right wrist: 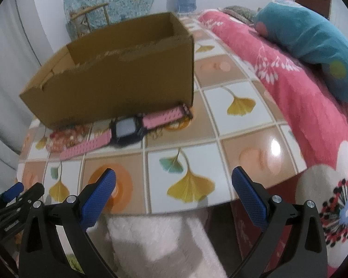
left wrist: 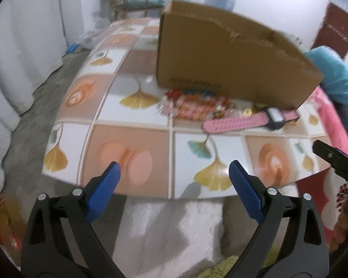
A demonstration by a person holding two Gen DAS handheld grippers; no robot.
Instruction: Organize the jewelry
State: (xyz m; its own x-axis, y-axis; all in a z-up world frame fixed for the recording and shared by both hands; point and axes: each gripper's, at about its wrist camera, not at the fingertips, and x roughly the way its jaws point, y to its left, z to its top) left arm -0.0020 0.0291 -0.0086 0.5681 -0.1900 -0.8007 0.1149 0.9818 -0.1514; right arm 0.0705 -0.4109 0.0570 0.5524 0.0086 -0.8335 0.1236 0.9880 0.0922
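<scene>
An open cardboard box (left wrist: pixel 227 62) (right wrist: pixel 118 78) stands on the leaf-patterned table (left wrist: pixel 132 120) (right wrist: pixel 220 143). In front of it lies a pink-strapped watch with a black face (left wrist: pixel 250 120) (right wrist: pixel 125 131). Left of the watch sits a heap of red and orange bead jewelry with small gold pieces (left wrist: pixel 194 106) (right wrist: pixel 65 136). My left gripper (left wrist: pixel 174 173) is open over the table's near edge, nothing between its blue pads. My right gripper (right wrist: pixel 174 180) is open too, short of the watch. The other gripper shows at the right edge of the left view (left wrist: pixel 336 159) and at the lower left of the right view (right wrist: pixel 14 194).
A pink flowered blanket (right wrist: pixel 301 88) and a teal pillow (right wrist: pixel 313 39) lie along the table's right side. A wooden chair (right wrist: pixel 90 18) stands behind the box. White cloth (left wrist: pixel 169 227) hangs below the table's near edge. White curtains (left wrist: pixel 9 69) hang at left.
</scene>
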